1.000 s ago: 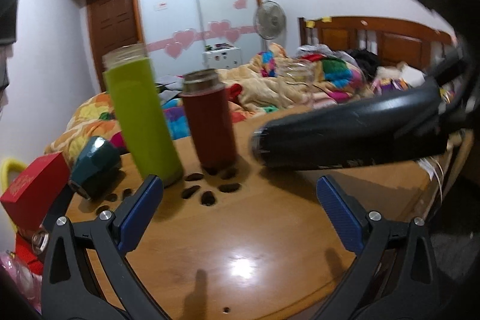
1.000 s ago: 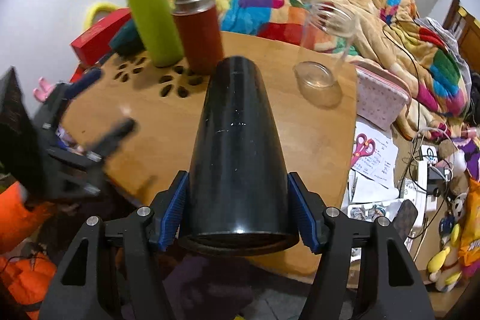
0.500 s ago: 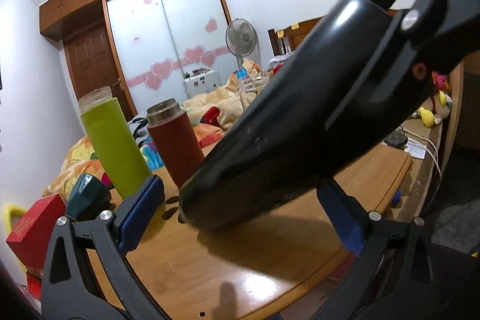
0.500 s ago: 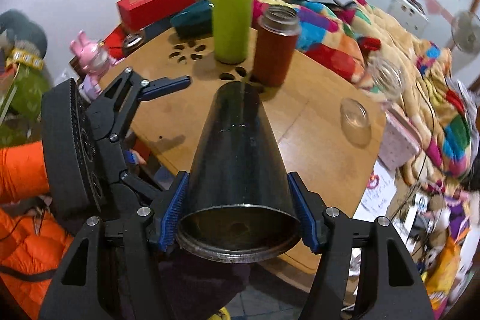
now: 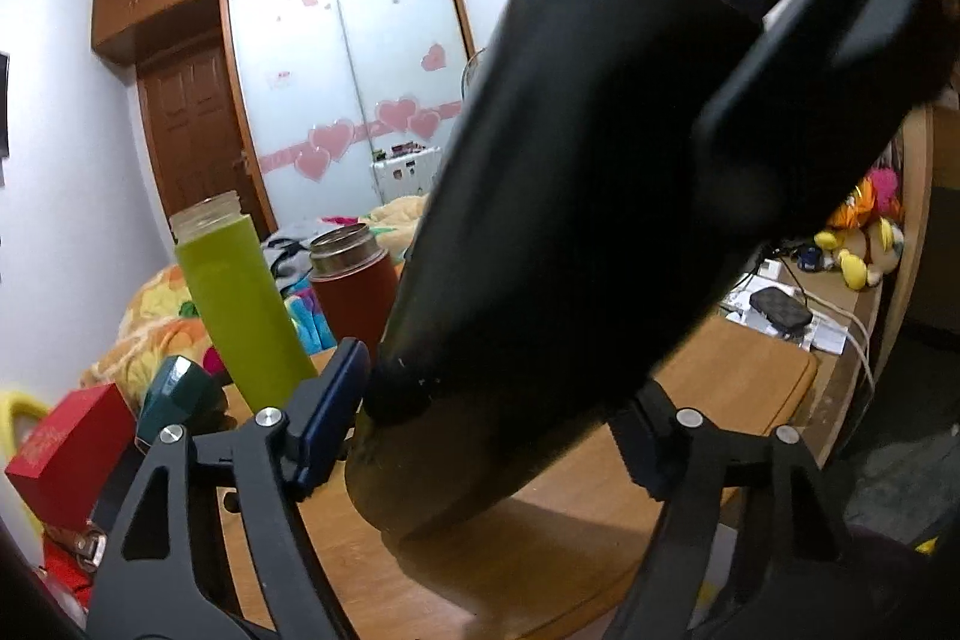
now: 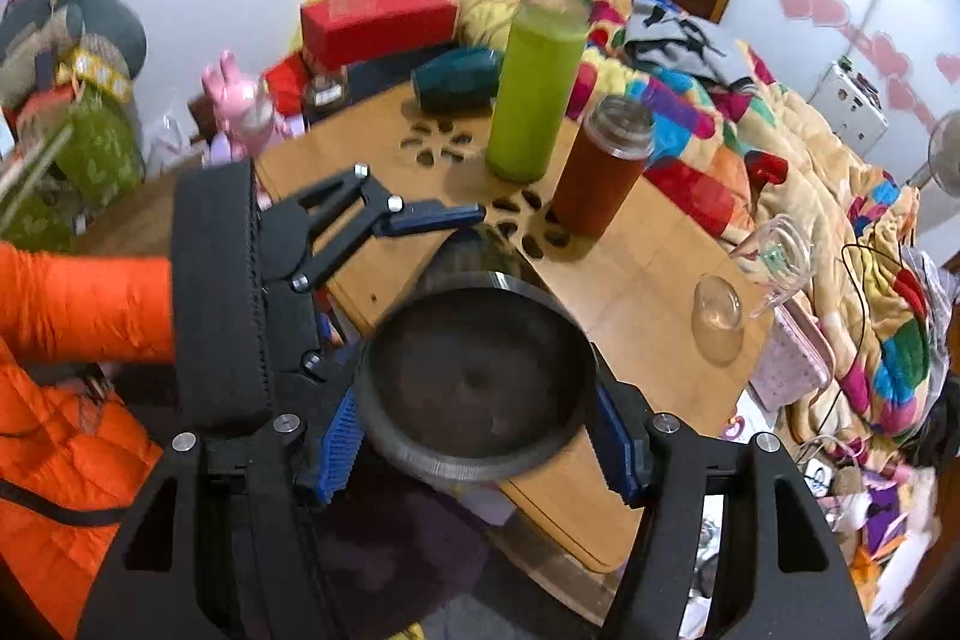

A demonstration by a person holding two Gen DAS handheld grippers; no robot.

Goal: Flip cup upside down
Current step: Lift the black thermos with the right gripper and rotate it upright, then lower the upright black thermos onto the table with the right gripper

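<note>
My right gripper (image 6: 474,436) is shut on a tall black cup (image 6: 474,394), gripping it near its wide rim. I look into the cup's mouth, and its narrow closed end points down at the wooden table (image 6: 630,292). In the left wrist view the same cup (image 5: 564,232) fills the middle, tilted, narrow end low over the table (image 5: 540,550). My left gripper (image 5: 486,436) is open with the cup's narrow end between its fingers, whether touching I cannot tell. It also shows in the right wrist view (image 6: 414,232), left of the cup.
A green bottle (image 6: 534,88) and a dark red flask (image 6: 606,166) stand at the table's far side. A teal object (image 6: 456,76), a red box (image 6: 378,22) and a clear glass with its lid (image 6: 750,274) are nearby. A bed with quilts lies behind.
The right gripper has tipped the cup from lying sideways to mouth toward the camera, narrow end down. The left gripper has moved in around the cup's narrow end.
</note>
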